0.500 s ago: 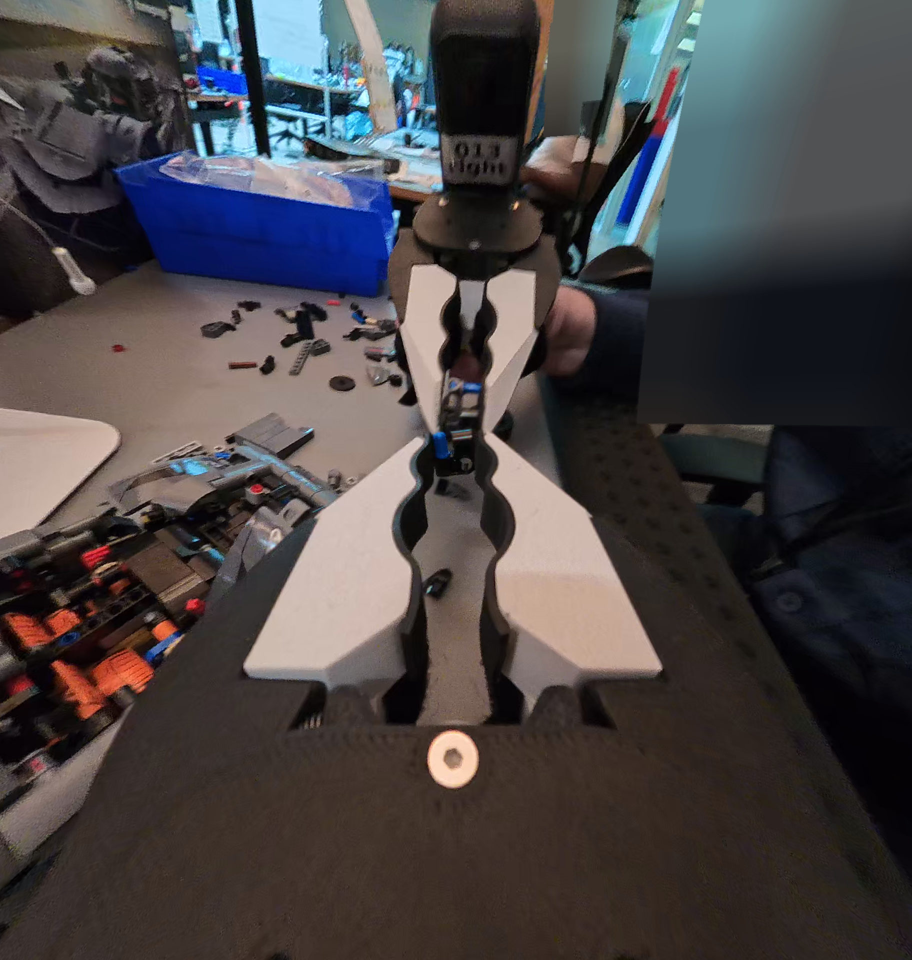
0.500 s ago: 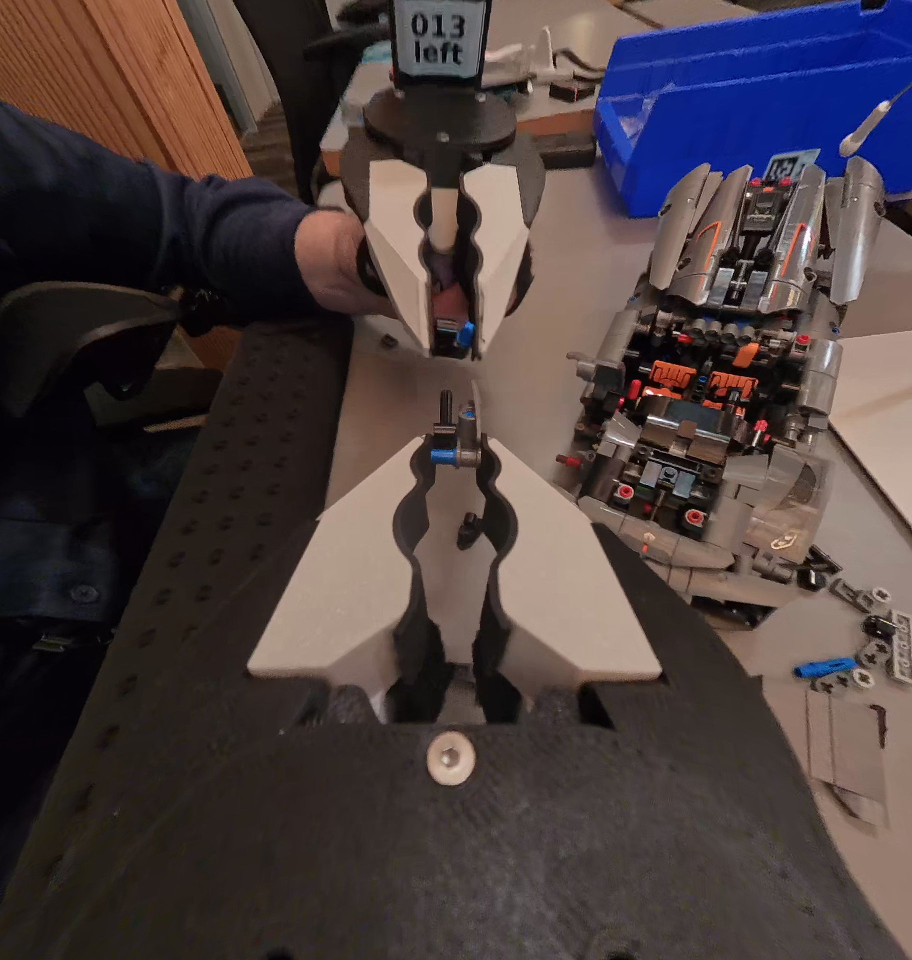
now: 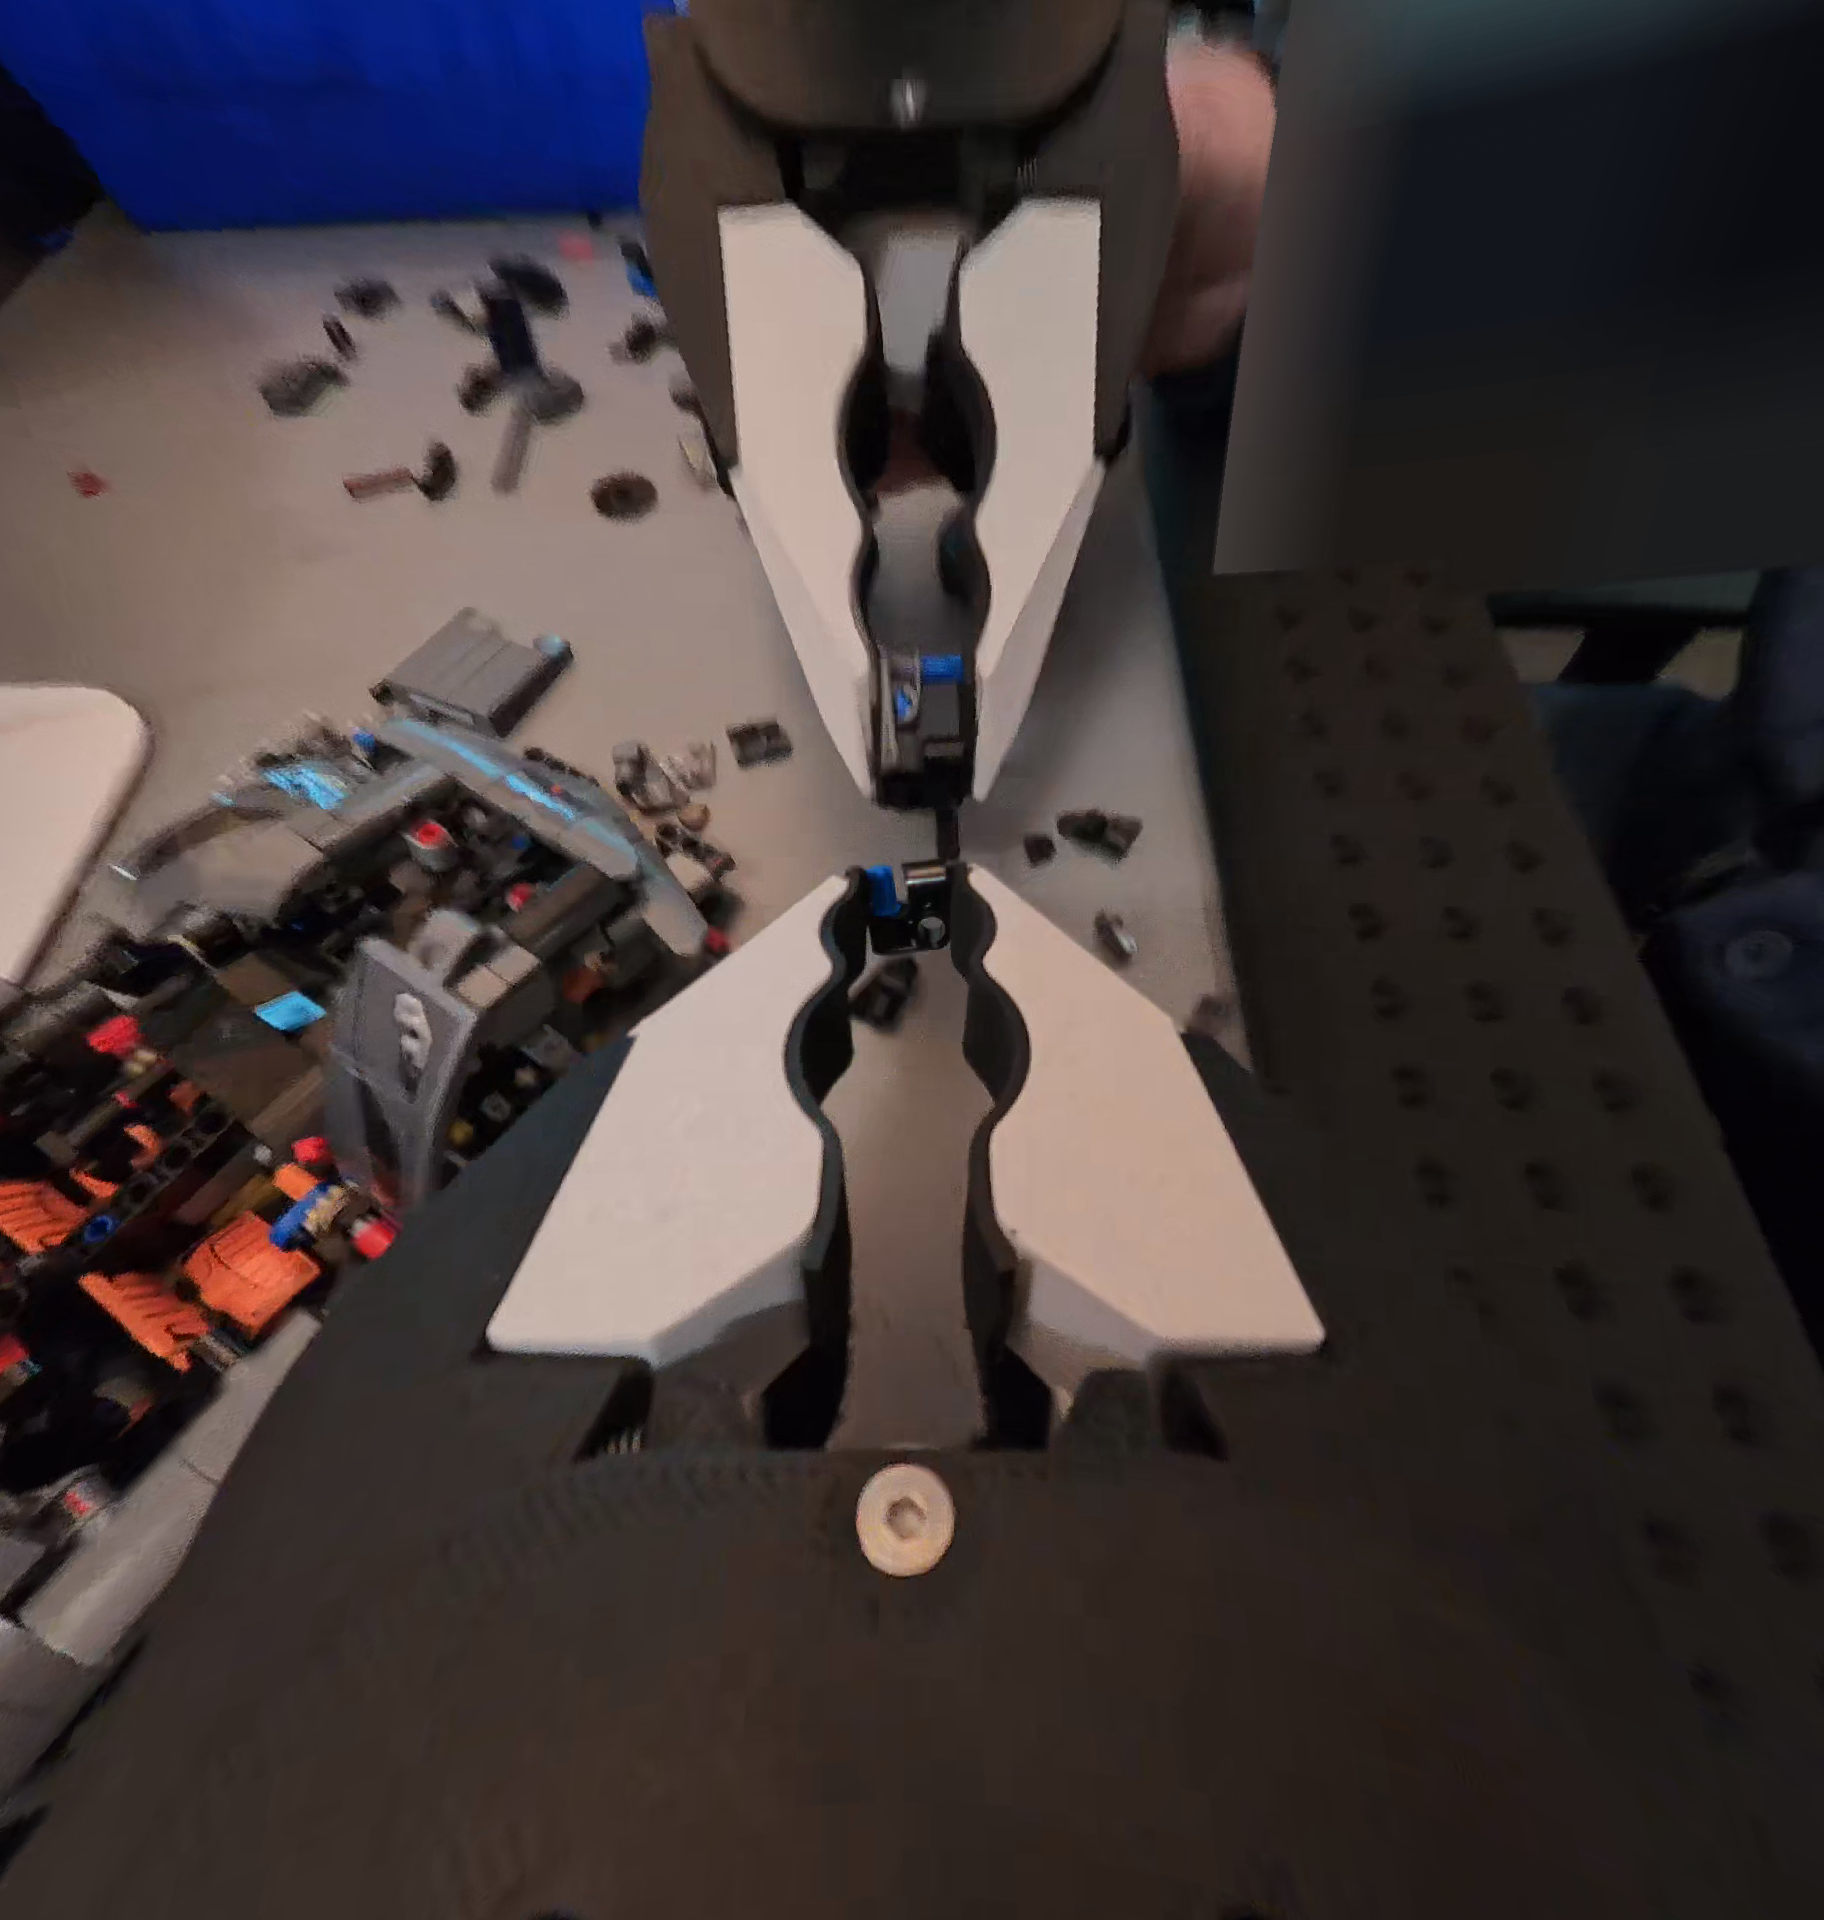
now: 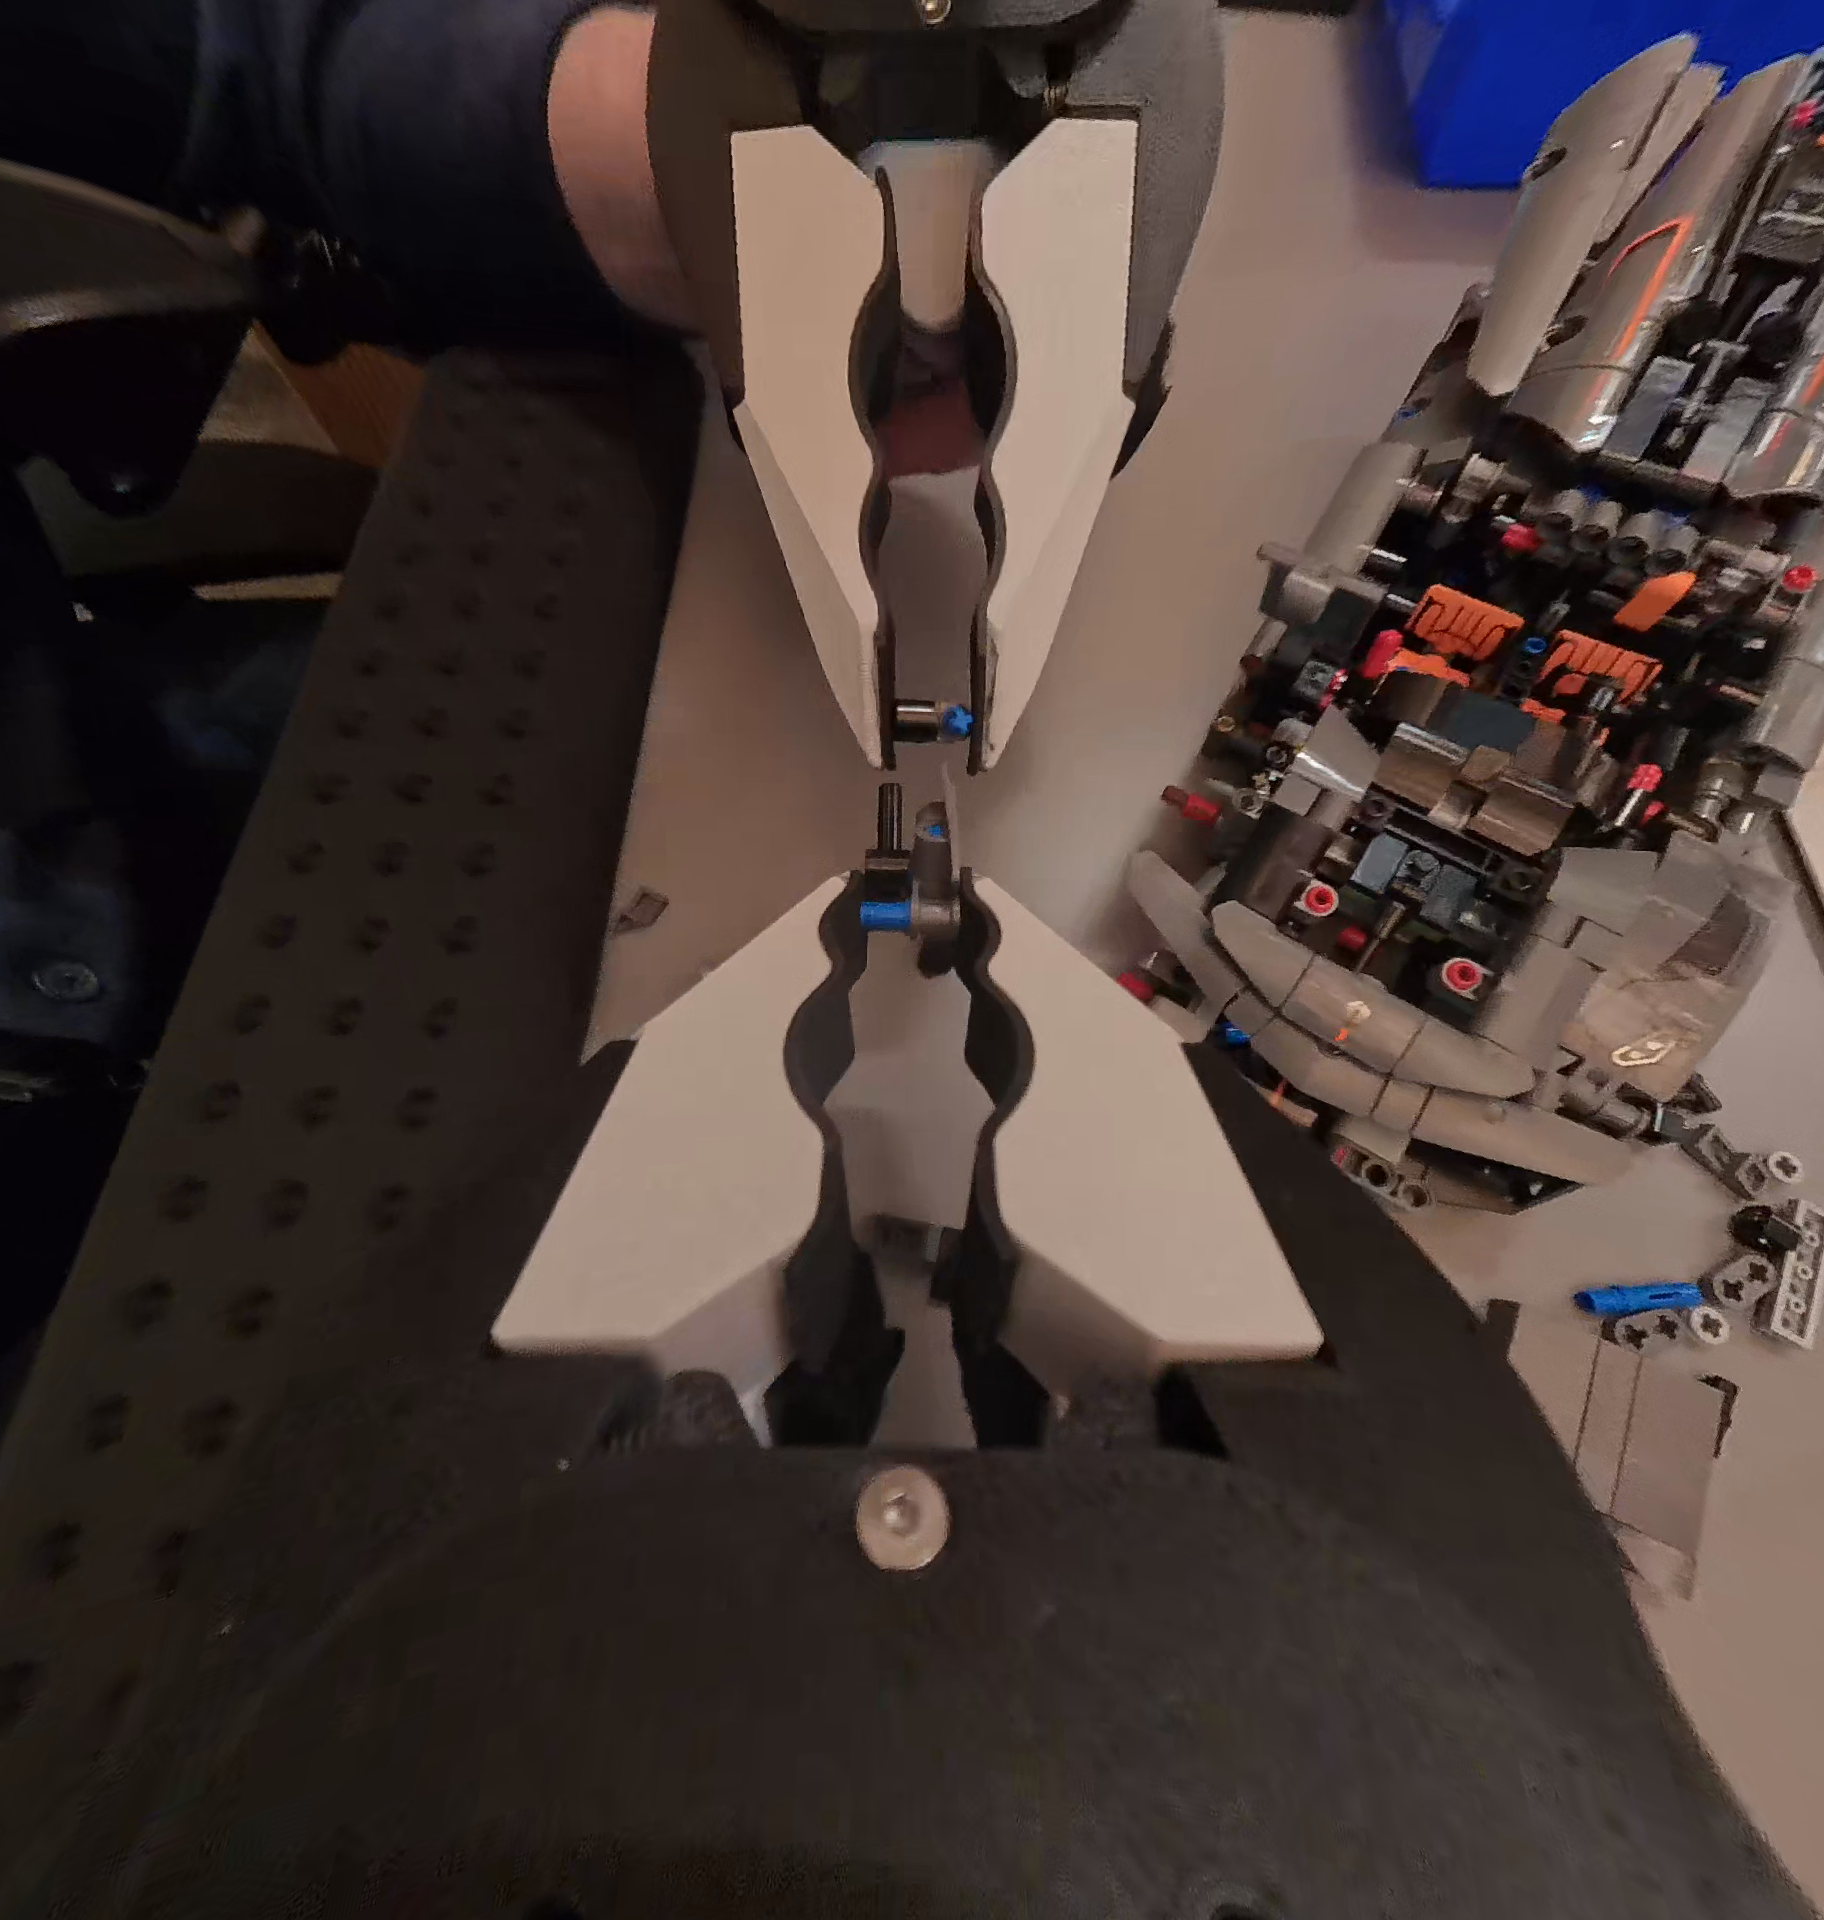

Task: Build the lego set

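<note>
Grey tabletop workspace, blurred at the edges.

Pale grey table [image 3: 212, 582] as the landmark: blue bin [image 3: 295, 104] along its far edge, black perforated board [image 3: 1459, 935] overlapping its near side, white sheet [image 3: 25, 790] lying flat at one edge, dark chair [image 4: 77, 343] and orange-brown wood [image 4: 336, 395] just beyond it.

Left gripper [image 3: 908, 894] and right gripper [image 4: 908, 894] tip to tip, both clamped on small pieces
</note>
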`<action>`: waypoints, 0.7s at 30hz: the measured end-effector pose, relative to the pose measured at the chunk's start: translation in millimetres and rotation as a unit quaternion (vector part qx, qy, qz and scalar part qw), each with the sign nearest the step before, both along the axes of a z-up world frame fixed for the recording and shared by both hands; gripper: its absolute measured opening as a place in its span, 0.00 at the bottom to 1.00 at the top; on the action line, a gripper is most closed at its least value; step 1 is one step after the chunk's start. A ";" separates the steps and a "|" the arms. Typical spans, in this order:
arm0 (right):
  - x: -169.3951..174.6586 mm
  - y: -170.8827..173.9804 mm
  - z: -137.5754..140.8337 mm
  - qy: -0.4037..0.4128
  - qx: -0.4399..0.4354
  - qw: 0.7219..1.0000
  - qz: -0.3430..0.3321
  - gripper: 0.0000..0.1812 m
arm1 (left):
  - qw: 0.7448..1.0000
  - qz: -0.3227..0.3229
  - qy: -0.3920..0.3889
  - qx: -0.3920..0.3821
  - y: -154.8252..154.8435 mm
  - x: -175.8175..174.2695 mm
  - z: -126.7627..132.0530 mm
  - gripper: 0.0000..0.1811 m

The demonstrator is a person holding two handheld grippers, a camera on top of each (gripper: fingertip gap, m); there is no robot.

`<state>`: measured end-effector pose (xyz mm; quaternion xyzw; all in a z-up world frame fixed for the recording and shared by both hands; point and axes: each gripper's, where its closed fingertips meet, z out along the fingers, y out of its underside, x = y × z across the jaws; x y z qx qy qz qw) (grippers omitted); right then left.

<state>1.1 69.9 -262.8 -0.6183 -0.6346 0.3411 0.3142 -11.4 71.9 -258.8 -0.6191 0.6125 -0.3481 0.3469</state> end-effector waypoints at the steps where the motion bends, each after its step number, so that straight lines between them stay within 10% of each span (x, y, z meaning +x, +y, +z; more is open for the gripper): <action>1: 0.6 -0.6 -3.7 -0.012 0.006 1.000 0.002 0.08 | 0.999 -0.004 0.034 -0.002 -1.4 -3.2 -9.8 0.07; 8: 2.5 -11.8 -37.2 -0.103 0.012 0.994 0.029 0.08 | 0.982 -0.033 0.183 0.020 -14.5 -12.1 -65.6 0.07; 16: -0.4 -13.6 -39.4 -0.095 -0.004 0.995 0.032 0.08 | 0.989 -0.027 0.145 0.016 -13.7 -6.1 -50.7 0.17; 21: -5.8 -17.6 -33.8 -0.078 0.005 0.996 0.043 0.08 | 0.995 -0.035 0.083 0.039 -15.8 4.2 -29.8 0.05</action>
